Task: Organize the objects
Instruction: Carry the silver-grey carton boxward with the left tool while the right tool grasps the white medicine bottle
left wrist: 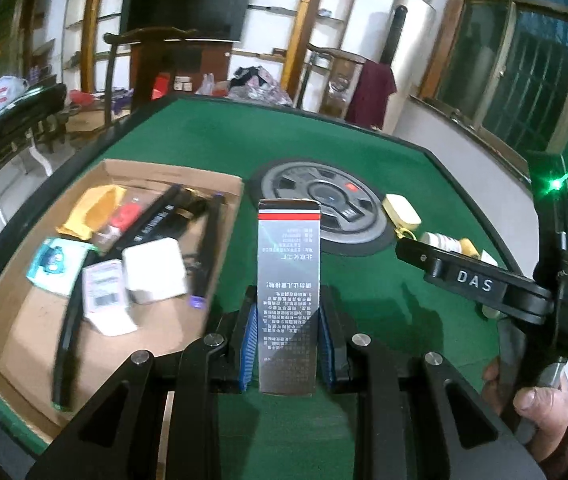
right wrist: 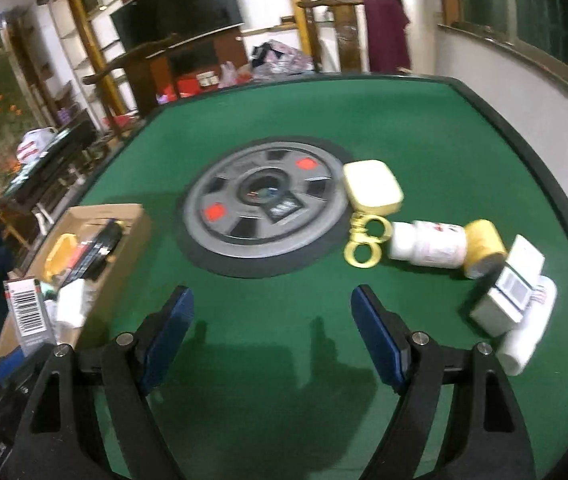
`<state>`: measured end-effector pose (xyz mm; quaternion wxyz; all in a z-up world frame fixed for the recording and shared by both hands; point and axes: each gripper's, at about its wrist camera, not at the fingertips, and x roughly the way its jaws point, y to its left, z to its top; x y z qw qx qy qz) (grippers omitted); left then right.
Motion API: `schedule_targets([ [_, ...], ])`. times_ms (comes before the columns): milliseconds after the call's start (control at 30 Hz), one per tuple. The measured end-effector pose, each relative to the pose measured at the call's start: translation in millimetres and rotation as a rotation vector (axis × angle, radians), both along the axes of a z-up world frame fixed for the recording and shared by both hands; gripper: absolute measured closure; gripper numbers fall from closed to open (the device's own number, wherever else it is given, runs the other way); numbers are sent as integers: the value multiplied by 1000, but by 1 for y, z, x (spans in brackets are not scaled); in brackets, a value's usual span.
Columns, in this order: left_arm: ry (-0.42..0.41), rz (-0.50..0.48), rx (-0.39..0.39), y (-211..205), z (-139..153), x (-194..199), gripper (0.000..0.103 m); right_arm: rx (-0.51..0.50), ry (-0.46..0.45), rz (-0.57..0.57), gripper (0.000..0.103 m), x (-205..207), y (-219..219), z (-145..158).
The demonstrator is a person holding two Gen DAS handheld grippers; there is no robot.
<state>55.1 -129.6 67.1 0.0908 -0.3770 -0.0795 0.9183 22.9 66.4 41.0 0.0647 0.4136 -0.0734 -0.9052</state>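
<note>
The left claw (left wrist: 287,344) grips a light, crushable carton (left wrist: 289,276) low on its sides; the right claw (right wrist: 272,332) gapes empty, bottle (right wrist: 428,245) at two o'clock.

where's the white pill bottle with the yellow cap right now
In the right wrist view the white pill bottle lies on its side on the green table, right of centre, between the gold keyring clasp and a small white box.
</note>
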Motion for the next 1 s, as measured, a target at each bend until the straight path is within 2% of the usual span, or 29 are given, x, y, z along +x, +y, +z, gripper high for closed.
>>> schedule_targets([
  [133, -3, -8, -7, 10, -1, 3, 81, 30, -8, -9, 22, 2, 4, -1],
  [233, 2, -11, 9, 9, 4, 8, 81, 10, -5, 15, 22, 6, 8, 4],
  [333, 18, -16, 38, 5, 11, 16, 81, -15, 12, 19, 22, 3, 27, 19],
  [400, 27, -19, 57, 3, 14, 19, 80, -38, 7, 6, 22, -4, 55, 31],
  [533, 15, -37, 96, 3, 11, 19, 80, 13, -43, -17, 22, -26, 95, 34],
  [667, -6, -51, 105, 5, 6, 20, 80, 24, -108, 56, 22, -47, 94, 23],
  [733, -11, -52, 101, 4, 4, 22, 80, 87, -114, 91, 22, -58, 83, 16],
  [867, -4, -42, 92, -1, 5, 25, 80, 367, -147, 239, 23, -82, 44, -5],
  [933, -2, -36, 88, -5, 5, 25, 80, 425, -176, 283, 23, -88, 37, -16],
  [1000, -11, -31, 93, -8, 3, 22, 80, 453, -201, 306, 29, -90, 36, -22],
])
